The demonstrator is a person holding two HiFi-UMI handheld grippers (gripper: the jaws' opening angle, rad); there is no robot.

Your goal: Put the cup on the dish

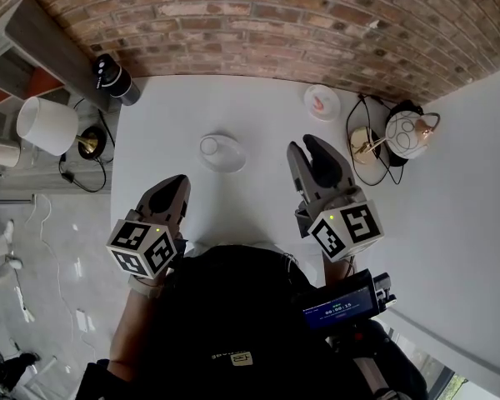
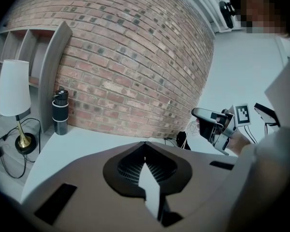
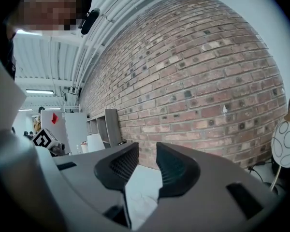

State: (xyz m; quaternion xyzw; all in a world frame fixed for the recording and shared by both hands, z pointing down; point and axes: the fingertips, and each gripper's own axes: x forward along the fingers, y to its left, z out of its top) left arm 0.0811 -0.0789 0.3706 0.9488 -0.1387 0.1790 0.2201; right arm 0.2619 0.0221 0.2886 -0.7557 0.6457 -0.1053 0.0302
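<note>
Right now my left gripper [image 1: 177, 183] is shut, empty; my right gripper [image 1: 304, 145] is closed to a sliver on nothing, cup [image 1: 221, 152] ahead-left, dish [image 1: 322, 102] beyond.

My left tool [image 1: 177, 186] and right tool [image 1: 308, 147] each have a grey shell that tapers to a point. The shell is lined with black pads [image 3: 175, 170], finely ribbed on their inner faces. Dark rectangular slots [image 3: 241, 193] are cut into the shell tops. Behind each tool sits a white cube printed with black square markers. The left cube [image 1: 142, 246] and the right cube [image 1: 347, 230] each carry a small greenish dot near one edge. I wear a black top [image 1: 233, 307] with a small pale tag [image 1: 242, 357] on it. Below the right cube, a black box bears a blue screen [image 1: 340, 309] with light digits.
</note>
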